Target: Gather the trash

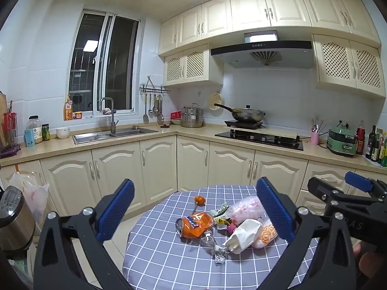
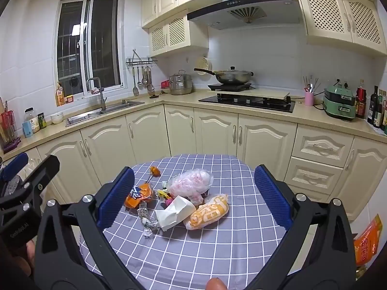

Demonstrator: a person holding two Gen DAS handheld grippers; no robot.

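Nothing collected: can, wrappers, bags all beside carton on worktop. Both grippers spread, empty.

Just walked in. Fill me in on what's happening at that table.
A person holds the left gripper and the right gripper above a round table with a blue checked cloth. Both sets of jaws are open and empty. Trash lies piled untouched: a crushed orange soda can, a clear plastic bag of pink scraps, a crumpled white paper carton and an orange-and-white snack packet.
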